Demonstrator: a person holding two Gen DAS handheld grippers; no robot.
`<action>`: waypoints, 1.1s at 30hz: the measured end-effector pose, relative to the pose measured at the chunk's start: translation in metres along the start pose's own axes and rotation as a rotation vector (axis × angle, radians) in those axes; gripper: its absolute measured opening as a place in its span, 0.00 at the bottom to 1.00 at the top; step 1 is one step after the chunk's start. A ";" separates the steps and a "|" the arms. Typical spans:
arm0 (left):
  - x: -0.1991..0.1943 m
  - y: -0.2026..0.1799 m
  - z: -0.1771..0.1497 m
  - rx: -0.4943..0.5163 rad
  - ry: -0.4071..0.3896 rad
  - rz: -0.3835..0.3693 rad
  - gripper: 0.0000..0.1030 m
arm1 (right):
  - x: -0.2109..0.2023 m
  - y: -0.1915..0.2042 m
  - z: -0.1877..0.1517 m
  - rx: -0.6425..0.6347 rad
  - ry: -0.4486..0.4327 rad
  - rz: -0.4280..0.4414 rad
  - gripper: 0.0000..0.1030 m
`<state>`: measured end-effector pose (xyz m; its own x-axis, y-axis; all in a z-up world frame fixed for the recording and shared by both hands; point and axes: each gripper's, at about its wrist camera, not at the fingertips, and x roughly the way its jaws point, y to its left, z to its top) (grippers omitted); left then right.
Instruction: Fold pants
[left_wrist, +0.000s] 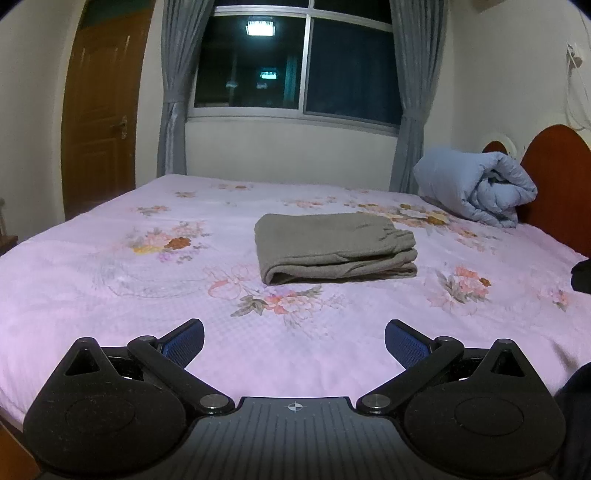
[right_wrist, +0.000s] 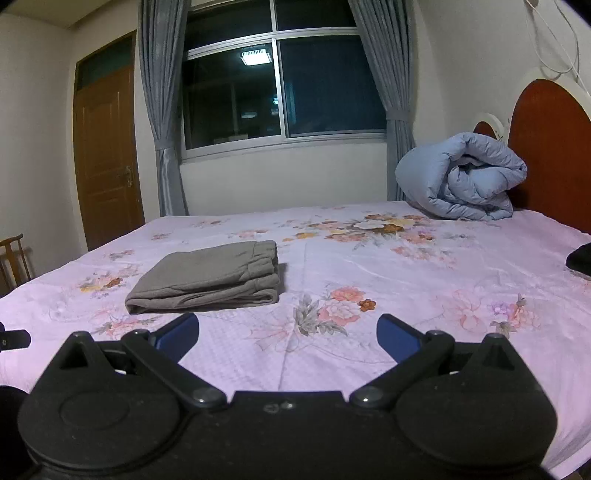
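1. Left tongs (left_wrist: 294, 341): jaws wide apart, nothing between them, held above the near part of the bed (left_wrist: 92, 295). Blue pads (left_wrist: 184, 339) bare.
2. Right tongs (right_wrist: 288, 338): jaws likewise spread, empty, not touching cloth.
3. Pants (left_wrist: 332, 247): grey, lying on the flowered sheet ahead of the left tongs, slightly right of its centre line; ahead and to the left of the right tongs (right_wrist: 210, 275). Well apart from both.
4. Pants look already folded into a compact stacked rectangle, waistband gathers on the right end, folded edge facing the tongs. Task seems about done.
5. Handling, as a guess: soft knit, light, limp, layers slide over each other; not fragile. One-corner pinch would spill the stack.
6. Best hold, if needed: both tongs on the thick near edge, clamping all layers, one toward each end.
7. Beyond: rolled blue quilt (left_wrist: 476, 188) far right by the headboard (left_wrist: 557, 177); window (left_wrist: 295, 62) behind.
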<state>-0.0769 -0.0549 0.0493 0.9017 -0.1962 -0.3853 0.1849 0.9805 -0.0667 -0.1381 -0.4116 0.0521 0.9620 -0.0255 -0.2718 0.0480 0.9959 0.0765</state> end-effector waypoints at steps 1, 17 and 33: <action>0.000 0.000 -0.001 -0.003 -0.001 0.001 1.00 | 0.000 0.002 0.000 -0.009 0.002 0.000 0.94; 0.000 -0.002 -0.001 0.006 -0.003 0.000 1.00 | 0.001 0.006 0.000 -0.031 0.004 0.004 0.94; 0.000 -0.002 -0.002 0.009 -0.004 -0.005 1.00 | 0.001 0.005 0.000 -0.034 0.004 0.003 0.94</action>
<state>-0.0777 -0.0564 0.0479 0.9024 -0.2010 -0.3812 0.1926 0.9794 -0.0604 -0.1372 -0.4064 0.0527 0.9610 -0.0218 -0.2758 0.0356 0.9984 0.0450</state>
